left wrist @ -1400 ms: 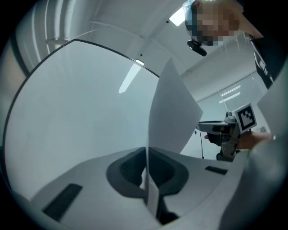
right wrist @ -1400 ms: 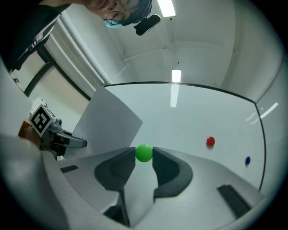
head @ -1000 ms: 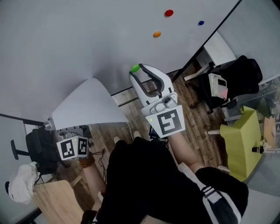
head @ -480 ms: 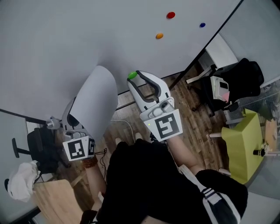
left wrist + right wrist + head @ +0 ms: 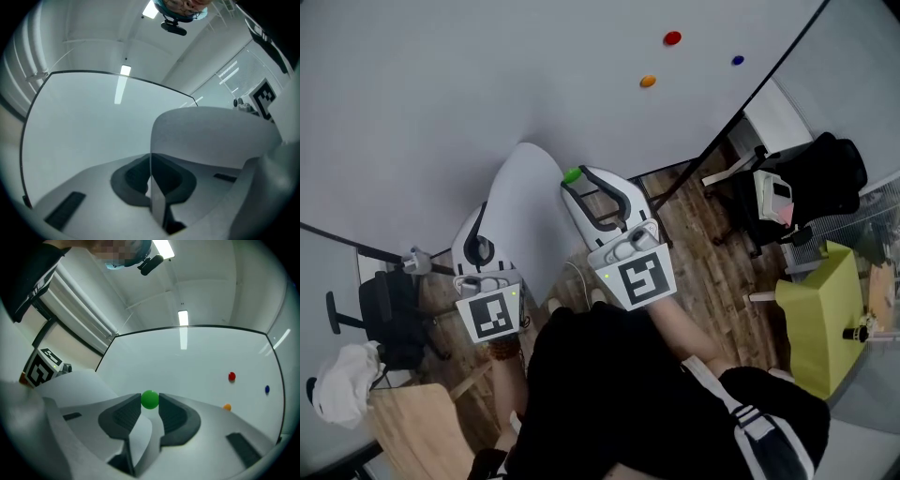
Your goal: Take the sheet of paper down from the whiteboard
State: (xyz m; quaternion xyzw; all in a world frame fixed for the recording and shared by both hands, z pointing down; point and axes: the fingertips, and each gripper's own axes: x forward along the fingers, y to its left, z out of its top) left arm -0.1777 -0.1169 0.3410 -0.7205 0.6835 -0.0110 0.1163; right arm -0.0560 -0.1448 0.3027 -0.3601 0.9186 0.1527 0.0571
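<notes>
The white sheet of paper (image 5: 523, 208) is off the whiteboard (image 5: 469, 84) and curls upright between my two grippers. My left gripper (image 5: 480, 246) is shut on the sheet's lower edge; in the left gripper view the sheet (image 5: 215, 136) bulges up and to the right from the pinched jaws of that gripper (image 5: 151, 165). My right gripper (image 5: 573, 180) is just right of the paper, its tips shut on a round green magnet (image 5: 572, 175). In the right gripper view the magnet (image 5: 150, 399) sits between the two pads, and the paper (image 5: 79, 385) lies at the left.
Red (image 5: 672, 38), orange (image 5: 648, 82) and blue (image 5: 738, 60) magnets stick on the board's upper right. Below the board stand a black office chair (image 5: 820, 173), a yellow-green stool (image 5: 820, 309), another chair (image 5: 389, 314) and a wooden table corner (image 5: 422, 427).
The left gripper has carried the paper right and up, rolling so the sheet went from spread flat to curled upright. The right gripper with the green magnet has drifted left towards it.
</notes>
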